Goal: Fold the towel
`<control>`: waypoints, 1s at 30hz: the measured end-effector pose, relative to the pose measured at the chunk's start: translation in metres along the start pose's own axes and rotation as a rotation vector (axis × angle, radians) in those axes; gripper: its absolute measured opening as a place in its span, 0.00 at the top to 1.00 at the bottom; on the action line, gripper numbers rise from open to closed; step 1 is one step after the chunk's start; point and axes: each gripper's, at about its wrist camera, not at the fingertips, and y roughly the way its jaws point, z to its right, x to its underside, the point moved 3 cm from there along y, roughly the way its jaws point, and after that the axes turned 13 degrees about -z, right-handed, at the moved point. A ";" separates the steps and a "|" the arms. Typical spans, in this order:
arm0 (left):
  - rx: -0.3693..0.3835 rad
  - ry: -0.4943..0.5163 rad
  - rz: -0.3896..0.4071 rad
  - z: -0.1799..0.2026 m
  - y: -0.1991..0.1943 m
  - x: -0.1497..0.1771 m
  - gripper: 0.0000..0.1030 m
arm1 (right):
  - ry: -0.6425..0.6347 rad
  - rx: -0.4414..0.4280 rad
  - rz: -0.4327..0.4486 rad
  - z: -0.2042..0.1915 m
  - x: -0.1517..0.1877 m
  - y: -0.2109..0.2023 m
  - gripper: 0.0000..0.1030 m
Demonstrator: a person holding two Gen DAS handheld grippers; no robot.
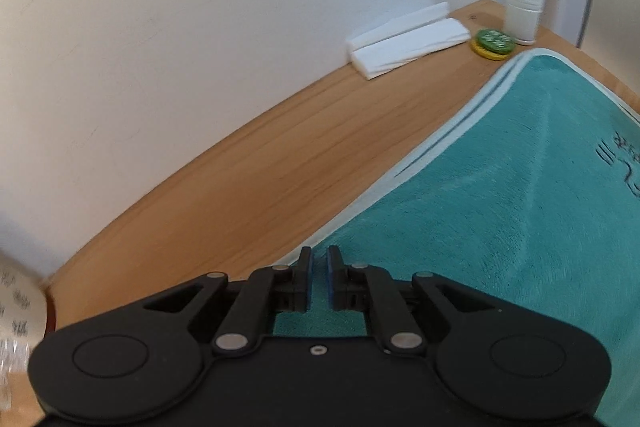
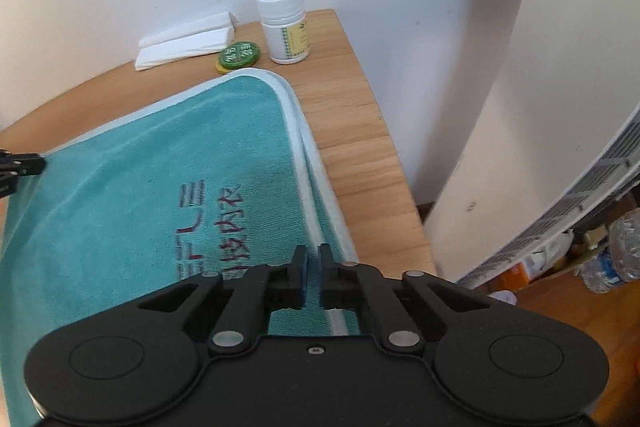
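A teal towel (image 1: 500,187) with a white border and dark stitched lettering lies on the wooden table (image 1: 240,187). My left gripper (image 1: 319,259) sits at its near left edge, jaws nearly together with teal cloth between them. In the right wrist view the towel (image 2: 160,167) shows two layers of white border along its right side. My right gripper (image 2: 313,257) is closed down on the near right edge beside that border. The left gripper's tip (image 2: 22,165) shows at the towel's left edge.
Against the wall stand a white pill bottle (image 2: 284,27), a round green tin (image 2: 239,57) and folded white tissues (image 2: 186,41). The table (image 2: 352,131) ends just right of the towel. Below it are a white grilled appliance (image 2: 580,207) and a plastic bottle (image 2: 616,251).
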 end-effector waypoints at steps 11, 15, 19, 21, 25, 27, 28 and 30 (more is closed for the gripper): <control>0.279 -0.147 -0.110 0.024 -0.044 0.081 0.85 | -0.035 -0.184 -0.087 -0.043 0.053 -0.008 0.94; 0.253 -0.060 -0.124 0.041 -0.034 0.099 0.86 | 0.028 -0.117 -0.049 -0.036 0.051 -0.009 0.97; 0.255 -0.026 -0.127 0.039 -0.033 0.102 0.86 | 0.066 -0.012 -0.042 -0.012 0.053 -0.013 0.97; 0.248 -0.027 -0.137 0.037 -0.033 0.103 0.86 | 0.069 0.007 -0.055 -0.003 0.051 -0.016 0.97; 0.204 -0.057 -0.154 0.042 -0.033 0.097 0.86 | 0.005 -0.024 -0.103 0.010 0.044 -0.025 0.89; 0.179 -0.064 -0.162 0.045 -0.034 0.095 0.86 | -0.034 -0.179 -0.114 0.008 0.046 -0.033 0.89; 0.173 -0.090 -0.169 0.045 -0.035 0.096 0.86 | -0.067 -0.230 -0.137 0.005 0.046 -0.033 0.89; 0.166 -0.140 -0.178 0.046 -0.034 0.095 0.85 | -0.140 -0.243 -0.172 -0.001 0.049 -0.028 0.89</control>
